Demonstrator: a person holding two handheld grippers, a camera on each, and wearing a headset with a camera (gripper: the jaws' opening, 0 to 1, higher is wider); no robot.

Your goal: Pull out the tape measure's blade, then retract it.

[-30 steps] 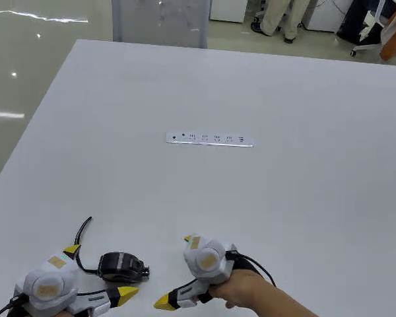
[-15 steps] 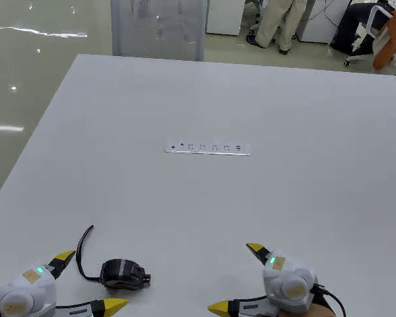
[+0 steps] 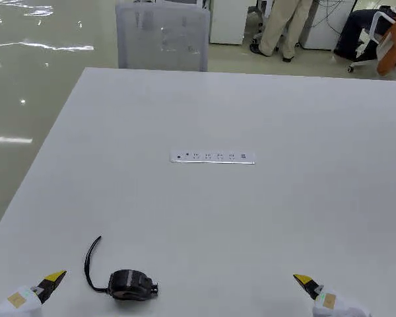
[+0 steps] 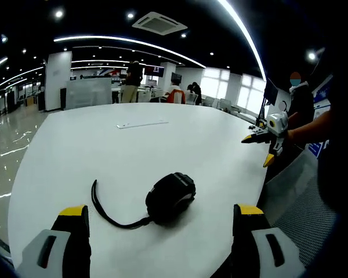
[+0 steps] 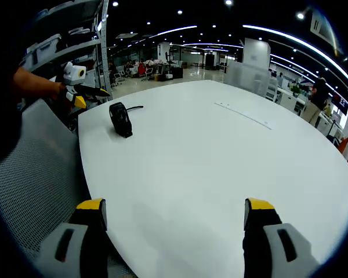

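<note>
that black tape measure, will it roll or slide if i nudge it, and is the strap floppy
The tape measure looks squat and compact, so on the smooth table it would probably slide rather than roll, and likely feels dense for its size. Its thin strap lies in a loose curve, so it is probably floppy and would trail behind.
</note>
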